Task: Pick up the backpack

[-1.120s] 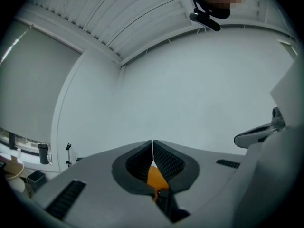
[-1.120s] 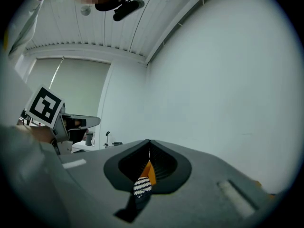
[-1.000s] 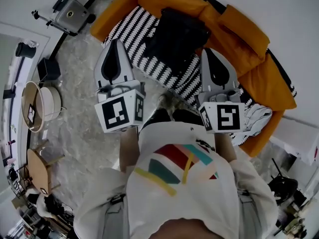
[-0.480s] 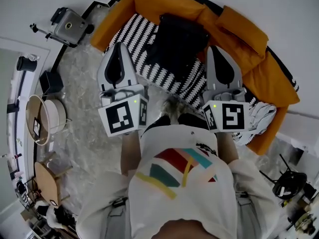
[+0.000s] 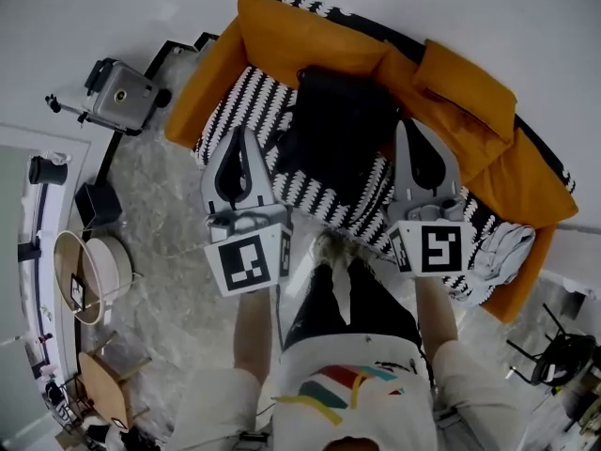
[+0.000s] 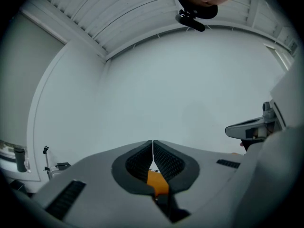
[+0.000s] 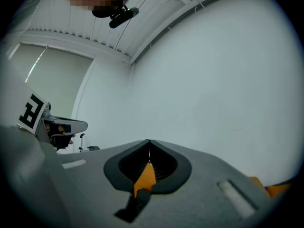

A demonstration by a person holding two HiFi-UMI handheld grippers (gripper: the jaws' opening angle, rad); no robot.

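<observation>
— From the head view, where is the backpack?

— The black backpack [image 5: 333,144] lies on the striped throw [image 5: 235,97] that covers the seat of the orange sofa [image 5: 282,36]. In the picture it sits between my two claws. My left gripper [image 5: 245,137] is just to its left over the stripes, and my right gripper [image 5: 408,132] is along its right edge. Neither one has hold of it. Both sets of jaws are pressed together with nothing in them.

— And your left gripper view?

— My left jaws meet tip to tip in a thin seam [image 6: 152,144]. Below the seam a patch of orange sofa shows through the gap. Everything past the tips is white wall, and the backpack is not in this view at all. My right gripper [image 6: 251,127] juts in at the right edge.

— The right gripper view?

— Much the same. The jaws are closed on each other [image 7: 149,144], with a wedge of orange showing through them, and a scrap of orange cushion [image 7: 278,189] sits at the lower right. My left gripper and its marker cube [image 7: 33,110] are off to the left. Here too the pack is out of view, so only the head view places it.
</observation>
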